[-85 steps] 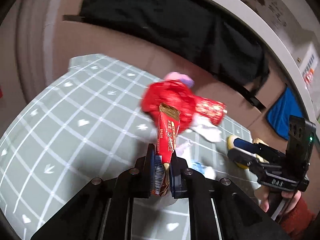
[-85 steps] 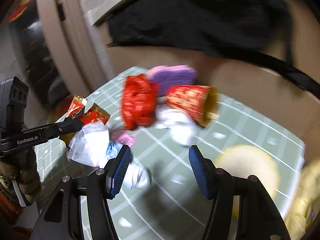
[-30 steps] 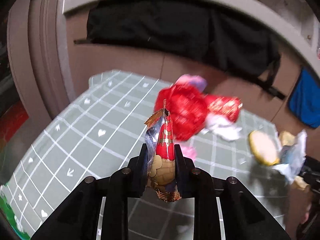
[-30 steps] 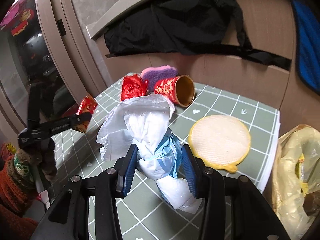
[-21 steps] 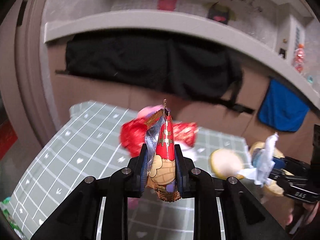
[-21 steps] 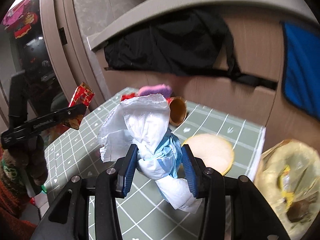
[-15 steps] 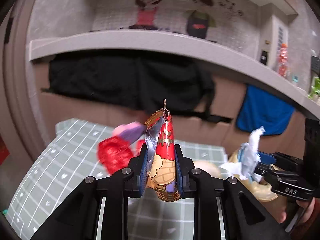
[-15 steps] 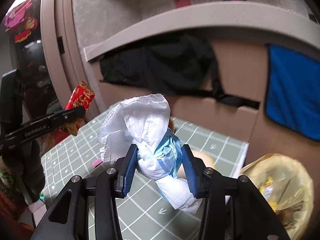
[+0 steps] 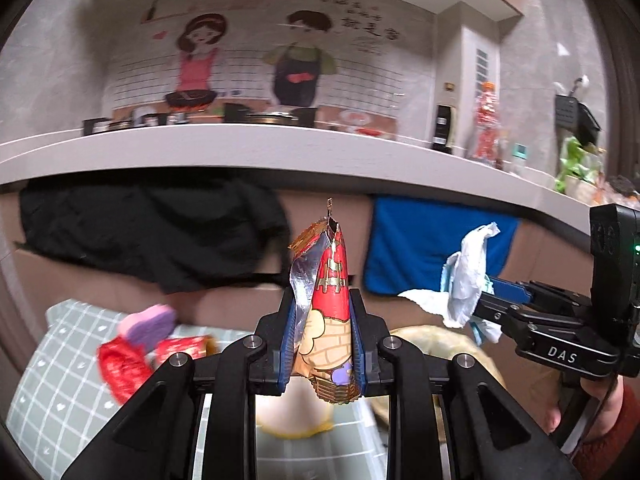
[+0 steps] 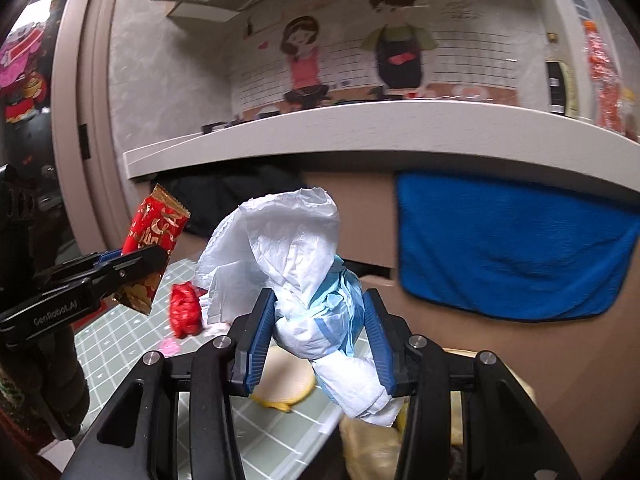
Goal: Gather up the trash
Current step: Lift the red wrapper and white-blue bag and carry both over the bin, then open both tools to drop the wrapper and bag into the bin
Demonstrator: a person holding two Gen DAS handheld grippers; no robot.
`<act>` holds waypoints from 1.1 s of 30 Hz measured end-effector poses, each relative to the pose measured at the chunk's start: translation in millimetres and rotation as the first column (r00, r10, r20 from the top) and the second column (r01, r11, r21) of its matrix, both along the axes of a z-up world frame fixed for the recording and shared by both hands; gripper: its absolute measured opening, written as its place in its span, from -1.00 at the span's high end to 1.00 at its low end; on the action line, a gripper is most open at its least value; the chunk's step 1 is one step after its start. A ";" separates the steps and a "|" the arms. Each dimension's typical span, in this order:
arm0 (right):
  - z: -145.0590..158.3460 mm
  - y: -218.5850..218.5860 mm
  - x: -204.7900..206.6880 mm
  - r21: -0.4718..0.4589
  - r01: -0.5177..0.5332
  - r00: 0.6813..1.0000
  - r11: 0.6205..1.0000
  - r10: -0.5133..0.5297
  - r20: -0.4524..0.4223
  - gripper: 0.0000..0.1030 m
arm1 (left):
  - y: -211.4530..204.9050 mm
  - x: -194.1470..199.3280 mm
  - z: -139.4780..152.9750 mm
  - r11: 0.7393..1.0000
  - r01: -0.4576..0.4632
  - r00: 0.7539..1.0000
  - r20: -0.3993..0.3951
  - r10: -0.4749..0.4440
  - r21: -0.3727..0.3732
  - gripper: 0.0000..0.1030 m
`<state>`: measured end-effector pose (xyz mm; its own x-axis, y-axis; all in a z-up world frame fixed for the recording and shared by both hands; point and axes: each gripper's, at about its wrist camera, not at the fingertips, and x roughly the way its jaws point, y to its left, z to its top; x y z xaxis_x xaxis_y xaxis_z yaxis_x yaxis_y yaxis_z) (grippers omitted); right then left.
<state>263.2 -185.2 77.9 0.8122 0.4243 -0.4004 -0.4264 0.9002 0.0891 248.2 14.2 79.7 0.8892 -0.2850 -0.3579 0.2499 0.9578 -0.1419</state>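
Left gripper (image 9: 322,344) is clamped tight on a red and gold snack wrapper (image 9: 326,316), which stands upright between the blue pads; its lower end hangs below them and covers part of a pale round pad (image 9: 294,412) underneath. Right gripper (image 10: 320,336) is squeezed onto a white and blue wad of tissue (image 10: 304,280), both pads pressing its middle, the top billowing out toward twelve o'clock. In the left view that same wad shows at three o'clock, with a hand (image 9: 592,404) in a red sleeve cut off by the frame edge. On the green gridded mat (image 9: 52,384), at eight o'clock, lie a crumpled red wrapper (image 9: 118,364), a purple sponge (image 9: 150,324) and a red tube (image 9: 184,348), all blurred. A yellowish bag (image 10: 372,444) sits at six o'clock in the right view, mostly hidden behind the gripper's frame; its contents cannot be made out.
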 end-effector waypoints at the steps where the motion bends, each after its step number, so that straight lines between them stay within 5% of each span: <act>1: 0.8 -5.5 -0.4 0.001 0.009 1.000 1.000 -0.009 0.001 0.20 | -9.1 2.5 0.1 1.000 0.016 1.000 0.001 -0.016 0.001 0.53; 15: -23.0 -99.2 5.4 0.024 0.180 0.983 0.983 -0.179 -0.042 0.20 | -101.0 41.2 -34.2 0.980 0.193 0.978 -0.071 -0.195 -0.042 0.53; 33: -71.2 -137.8 28.4 0.063 0.230 0.964 0.971 -0.219 -0.149 0.20 | -144.2 77.7 -87.5 0.974 0.222 0.955 -0.188 -0.228 -0.056 0.53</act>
<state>291.6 -323.1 6.7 0.8284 0.2722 -0.4896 -0.1921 0.9591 0.2081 325.8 -129.9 -7.8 0.7160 -0.4845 -0.5025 0.4232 0.8738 -0.2395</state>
